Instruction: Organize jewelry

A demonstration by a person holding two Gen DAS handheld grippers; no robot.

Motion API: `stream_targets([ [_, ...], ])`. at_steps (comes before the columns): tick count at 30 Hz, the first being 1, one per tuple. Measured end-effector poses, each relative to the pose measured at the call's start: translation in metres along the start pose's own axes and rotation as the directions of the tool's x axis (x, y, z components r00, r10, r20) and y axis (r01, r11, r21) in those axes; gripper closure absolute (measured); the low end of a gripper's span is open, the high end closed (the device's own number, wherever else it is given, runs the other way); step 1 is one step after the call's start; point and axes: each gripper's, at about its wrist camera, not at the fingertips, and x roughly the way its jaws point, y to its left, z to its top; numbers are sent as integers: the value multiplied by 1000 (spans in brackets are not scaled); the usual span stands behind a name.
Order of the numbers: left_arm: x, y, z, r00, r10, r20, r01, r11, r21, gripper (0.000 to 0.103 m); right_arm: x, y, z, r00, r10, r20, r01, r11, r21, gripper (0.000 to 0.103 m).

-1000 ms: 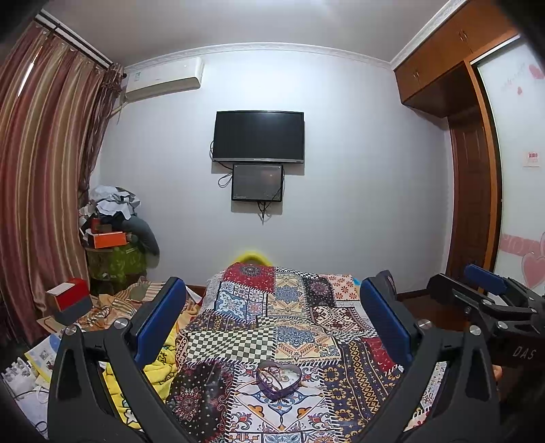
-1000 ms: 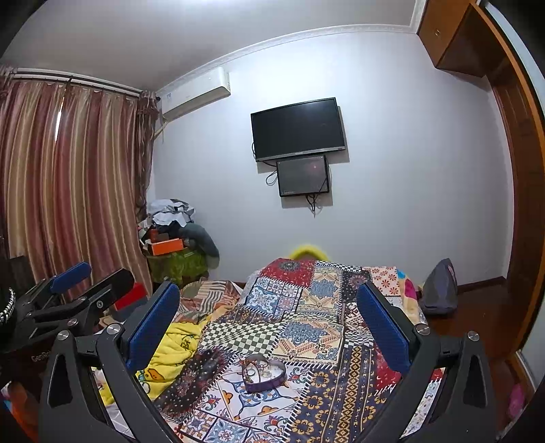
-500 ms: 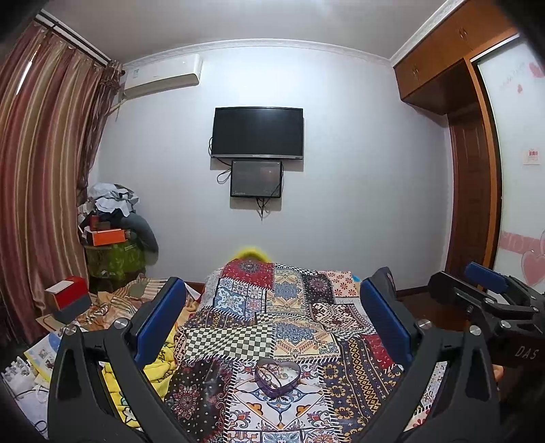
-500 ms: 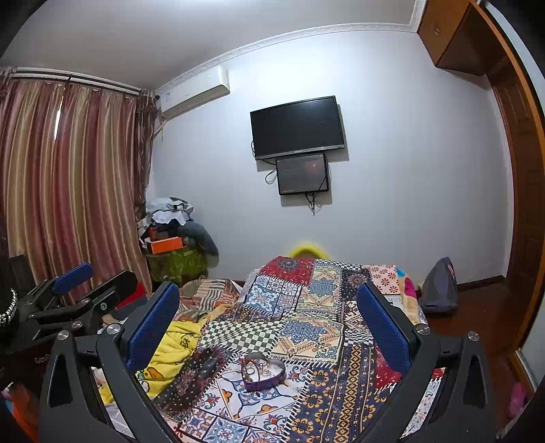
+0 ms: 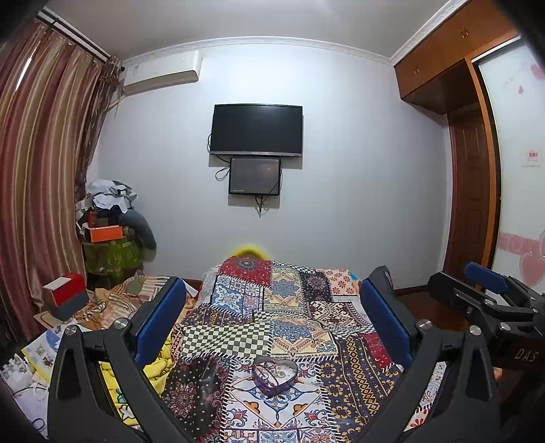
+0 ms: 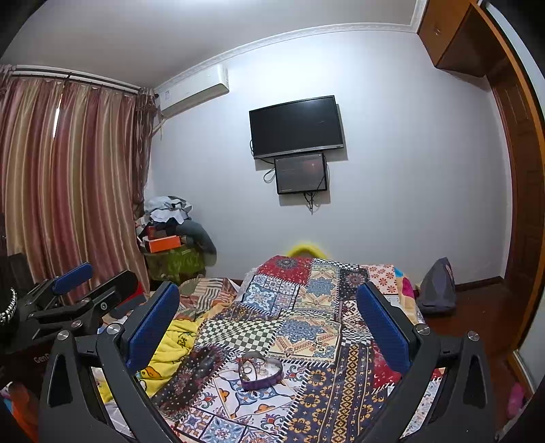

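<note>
Since the earlier frames both views had tipped slightly — the heart-shaped jewelry box (image 5: 274, 375) sat a touch higher between the blue fingers. The left hand-held gripper (image 5: 272, 323) was spread wide, holding nothing; the right hand-held gripper (image 6: 267, 323) stood equally spread and empty. The box lay on the patchwork bedspread (image 5: 293, 306), well apart from both — small jewelry inside, too small to identify.

Even, cool indoor light fills both views, brightest on the ceiling (image 5: 259, 20) and the pale wall (image 6: 402, 170). The television (image 5: 256, 129) casts a soft shadow to its right. Fisheye bends the curtains (image 6: 68, 191), corners go black, and fine detail stays slightly soft.
</note>
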Motion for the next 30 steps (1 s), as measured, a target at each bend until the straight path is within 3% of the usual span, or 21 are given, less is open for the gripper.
stream_targets([
  [30,7,3,-6,999,-27,-27,27,999,-26,1,2,2,0,1000,-18,-15,18,1000,-11,0],
])
